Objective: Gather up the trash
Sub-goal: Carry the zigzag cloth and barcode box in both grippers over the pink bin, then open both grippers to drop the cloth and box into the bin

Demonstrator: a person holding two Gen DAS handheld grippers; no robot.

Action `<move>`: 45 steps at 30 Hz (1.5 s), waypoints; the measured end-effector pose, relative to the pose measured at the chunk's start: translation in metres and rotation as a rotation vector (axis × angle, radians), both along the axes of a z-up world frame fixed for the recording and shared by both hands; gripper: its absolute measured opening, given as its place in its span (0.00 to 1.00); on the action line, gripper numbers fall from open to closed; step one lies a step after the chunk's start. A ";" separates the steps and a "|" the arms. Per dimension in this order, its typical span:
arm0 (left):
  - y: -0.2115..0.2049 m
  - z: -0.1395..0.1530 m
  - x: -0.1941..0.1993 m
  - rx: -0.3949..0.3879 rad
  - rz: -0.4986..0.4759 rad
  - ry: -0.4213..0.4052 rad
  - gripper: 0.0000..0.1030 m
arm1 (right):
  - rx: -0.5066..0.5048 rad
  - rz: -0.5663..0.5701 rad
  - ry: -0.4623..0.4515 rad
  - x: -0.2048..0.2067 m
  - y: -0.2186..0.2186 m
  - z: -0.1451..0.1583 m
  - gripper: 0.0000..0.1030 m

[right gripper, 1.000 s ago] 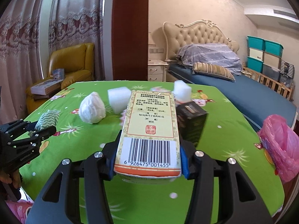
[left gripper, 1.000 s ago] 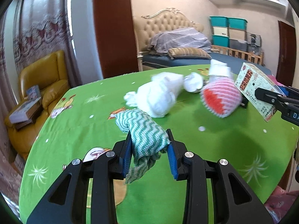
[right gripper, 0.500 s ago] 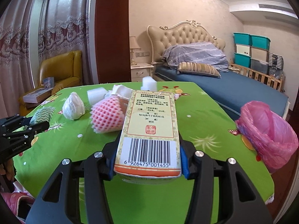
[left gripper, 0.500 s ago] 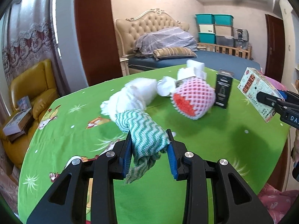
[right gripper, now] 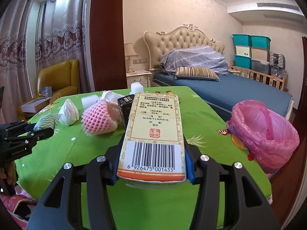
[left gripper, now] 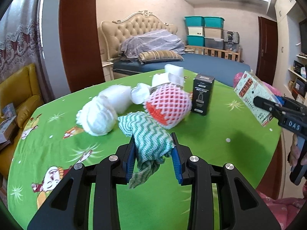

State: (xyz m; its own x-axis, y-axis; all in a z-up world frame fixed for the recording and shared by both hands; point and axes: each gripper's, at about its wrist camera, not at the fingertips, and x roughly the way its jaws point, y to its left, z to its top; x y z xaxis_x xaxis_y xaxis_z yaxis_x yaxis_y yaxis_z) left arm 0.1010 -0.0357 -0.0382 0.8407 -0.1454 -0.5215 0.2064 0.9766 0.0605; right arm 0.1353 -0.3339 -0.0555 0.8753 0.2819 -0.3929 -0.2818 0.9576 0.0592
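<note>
My left gripper (left gripper: pixel 153 144) is shut on a green-and-white wavy cloth (left gripper: pixel 149 140) and holds it above the green table (left gripper: pixel 211 141). My right gripper (right gripper: pixel 152 153) is shut on a yellow carton with a barcode (right gripper: pixel 153 130), also above the table; it also shows in the left wrist view (left gripper: pixel 253 97). A pink-lined trash bin (right gripper: pixel 264 130) stands at the table's right edge. On the table lie a pink foam fruit net (left gripper: pixel 168 105), a black box (left gripper: pixel 203 95), a white wad (left gripper: pixel 99 115) and white foam pieces (left gripper: pixel 173 72).
A bed (right gripper: pixel 220 88) lies beyond the table. A yellow armchair (right gripper: pixel 59 80) with boxes stands at the left. A brown pillar (right gripper: pixel 106 34) and curtains (right gripper: pixel 38 48) are behind. Teal storage bins (right gripper: pixel 251 48) stand at the back right.
Both grippers have swung to the right with their loads. The pink bin has come nearer in the right wrist view; the trash pile has shifted left.
</note>
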 end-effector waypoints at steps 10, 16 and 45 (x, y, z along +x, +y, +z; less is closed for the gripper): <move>-0.061 0.014 0.011 0.047 -0.124 -0.028 0.31 | 0.004 -0.035 -0.004 -0.002 -0.029 -0.006 0.48; -0.108 0.023 0.020 0.071 -0.227 -0.045 0.31 | 0.002 -0.096 -0.003 0.001 -0.060 -0.004 0.48; -0.320 0.054 0.126 -0.032 -0.558 0.003 0.31 | -0.065 -0.396 -0.003 0.074 -0.226 0.008 0.49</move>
